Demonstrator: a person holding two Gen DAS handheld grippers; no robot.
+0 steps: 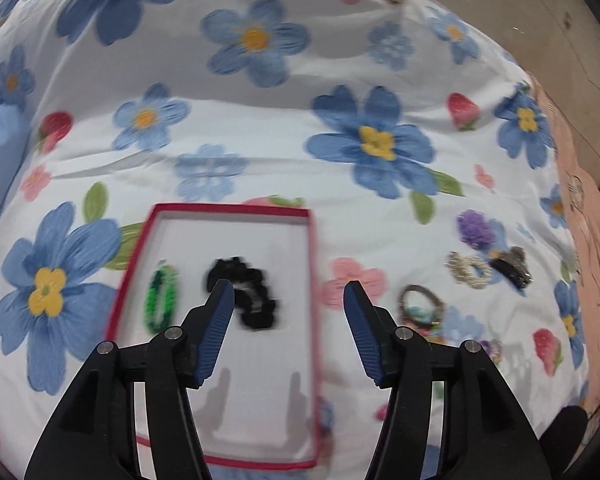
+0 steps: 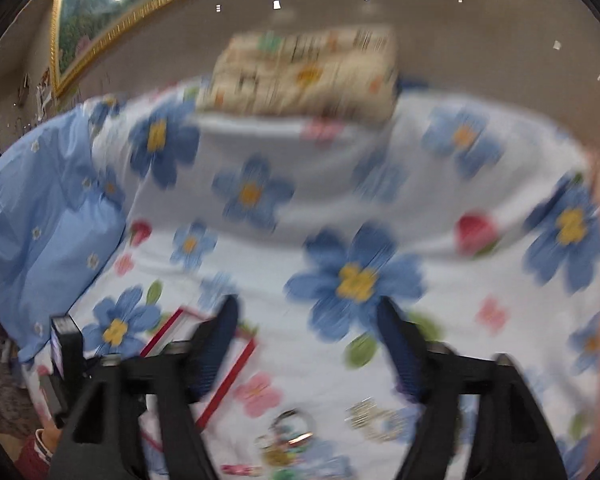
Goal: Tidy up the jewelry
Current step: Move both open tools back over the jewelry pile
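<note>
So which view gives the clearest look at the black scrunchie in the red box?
The left wrist view: the black scrunchie lies inside the red box, slightly blurred, beside a green bracelet. The right wrist view shows only a corner of the box, not the scrunchie.

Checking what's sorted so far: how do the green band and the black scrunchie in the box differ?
The green band is a thin, bright, upright oval; the black scrunchie is thicker, ruffled, dark and bulkier. The green band lies by the box's left wall, the scrunchie nearer its middle. Both rest inside the box, ungripped.

Left hand-held gripper [image 1: 289,294] jaws spread wide, right hand-held gripper [image 2: 306,312] likewise
</note>
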